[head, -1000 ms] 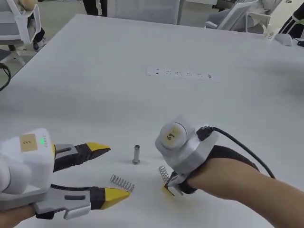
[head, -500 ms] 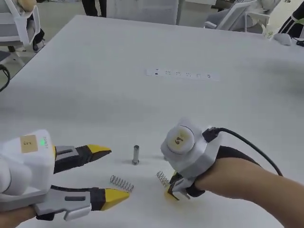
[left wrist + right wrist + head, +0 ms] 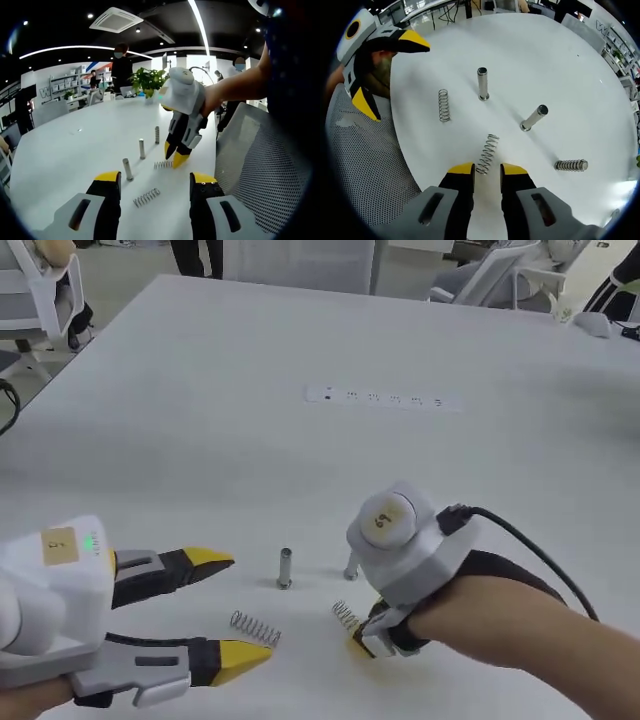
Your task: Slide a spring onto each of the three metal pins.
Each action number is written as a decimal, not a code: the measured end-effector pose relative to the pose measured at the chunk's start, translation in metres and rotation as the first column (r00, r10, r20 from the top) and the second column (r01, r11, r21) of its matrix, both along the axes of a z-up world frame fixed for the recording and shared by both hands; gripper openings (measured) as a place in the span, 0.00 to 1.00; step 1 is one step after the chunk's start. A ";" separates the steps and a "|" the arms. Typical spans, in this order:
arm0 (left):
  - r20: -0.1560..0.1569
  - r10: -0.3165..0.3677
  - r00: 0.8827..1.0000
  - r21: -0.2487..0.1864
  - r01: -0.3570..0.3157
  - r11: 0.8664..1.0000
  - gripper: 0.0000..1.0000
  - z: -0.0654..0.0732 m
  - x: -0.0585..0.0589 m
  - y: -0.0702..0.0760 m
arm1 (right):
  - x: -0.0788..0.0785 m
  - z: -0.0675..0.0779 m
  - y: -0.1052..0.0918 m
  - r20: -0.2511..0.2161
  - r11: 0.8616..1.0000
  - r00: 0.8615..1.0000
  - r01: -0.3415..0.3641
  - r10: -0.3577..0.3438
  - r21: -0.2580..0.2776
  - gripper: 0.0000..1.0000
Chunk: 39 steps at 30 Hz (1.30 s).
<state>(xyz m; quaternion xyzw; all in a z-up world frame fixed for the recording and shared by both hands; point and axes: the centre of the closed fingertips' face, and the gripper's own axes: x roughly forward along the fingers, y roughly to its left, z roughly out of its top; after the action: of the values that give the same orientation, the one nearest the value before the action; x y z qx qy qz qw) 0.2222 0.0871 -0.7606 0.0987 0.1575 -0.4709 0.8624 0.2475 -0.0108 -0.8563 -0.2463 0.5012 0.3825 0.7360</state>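
Observation:
Two bare metal pins (image 3: 482,84) (image 3: 534,118) stand on the white table (image 3: 200,420). A third pin (image 3: 571,165) carries a spring. One loose spring (image 3: 487,154) lies on the table with its near end between the narrowly open fingertips of my right gripper (image 3: 487,171), which points down at the table (image 3: 360,640). The other loose spring (image 3: 255,628) (image 3: 146,197) lies just ahead of my left gripper (image 3: 235,605), which is wide open and holds nothing. In the head view one pin (image 3: 285,568) stands between the grippers and another (image 3: 352,568) peeks out beside the right gripper.
A white power strip (image 3: 383,397) lies farther back on the table. Office chairs (image 3: 40,290) stand beyond the far edges. Several people (image 3: 121,67) are in the background of the left gripper view.
My right gripper has shifted slightly right and up, uncovering a second pin beside it. The left gripper and both loose springs stay where they were.

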 end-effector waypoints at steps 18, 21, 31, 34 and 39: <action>-0.005 0.002 1.000 0.002 -0.002 1.000 0.49 -0.003 -0.001 0.000 | -0.011 -0.005 0.014 -0.005 0.998 0.998 -0.060 0.060 -0.025 0.10; -0.006 0.004 1.000 0.001 -0.004 1.000 0.49 -0.003 0.000 0.001 | -0.011 -0.007 0.012 -0.003 0.995 0.996 -0.086 0.086 -0.042 0.09; -0.012 -0.006 1.000 0.002 0.006 1.000 0.48 -0.006 -0.001 -0.002 | -0.011 0.001 0.012 0.019 0.985 0.985 -0.170 0.171 -0.030 0.08; -0.013 -0.010 1.000 0.002 0.010 1.000 0.48 -0.006 -0.002 -0.003 | -0.013 0.007 0.014 0.022 0.980 0.980 -0.196 0.197 -0.012 0.08; -0.014 -0.034 0.999 0.015 0.034 0.999 0.47 -0.008 -0.004 -0.006 | -0.018 0.017 0.015 0.012 0.974 0.974 -0.226 0.226 -0.001 0.07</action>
<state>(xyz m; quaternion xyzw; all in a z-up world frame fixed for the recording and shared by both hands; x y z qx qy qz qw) 0.2178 0.0814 -0.7681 0.1046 0.1654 -0.4849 0.8524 0.2291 0.0044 -0.8394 -0.3040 0.4655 0.4624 0.6907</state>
